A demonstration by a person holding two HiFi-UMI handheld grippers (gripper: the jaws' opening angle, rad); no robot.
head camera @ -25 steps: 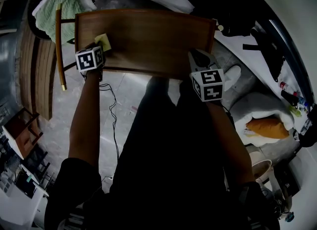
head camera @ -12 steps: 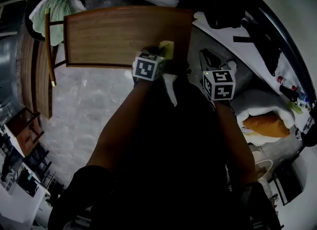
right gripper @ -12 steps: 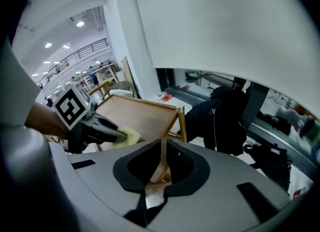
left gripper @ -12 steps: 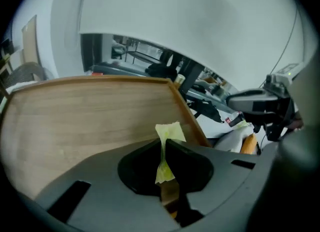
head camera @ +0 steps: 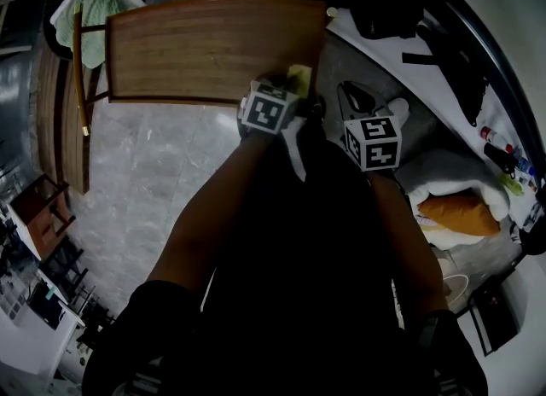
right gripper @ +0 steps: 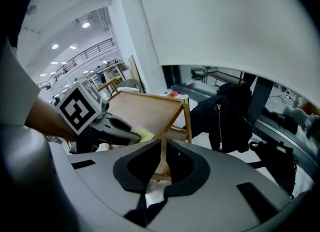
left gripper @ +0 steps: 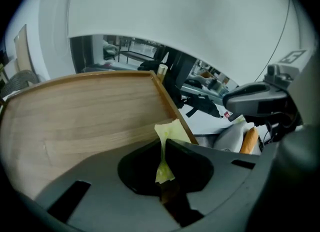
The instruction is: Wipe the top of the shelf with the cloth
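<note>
Nearest you, your right gripper (head camera: pixel 354 100) hangs just off the right end of the shelf top (head camera: pixel 205 44), jaws together on nothing. Beside it, your left gripper (head camera: pixel 294 87) is clamped on the yellow cloth (head camera: pixel 299 73) at the top's near right corner. The board's long axis runs leftward from the cloth, so the next stroke likely goes that way.

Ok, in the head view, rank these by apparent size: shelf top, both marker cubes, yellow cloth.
1. shelf top, by far the largest.
2. right gripper's marker cube and left gripper's marker cube look about alike, so they are not ranked.
3. yellow cloth, smallest; only a corner shows.
</note>
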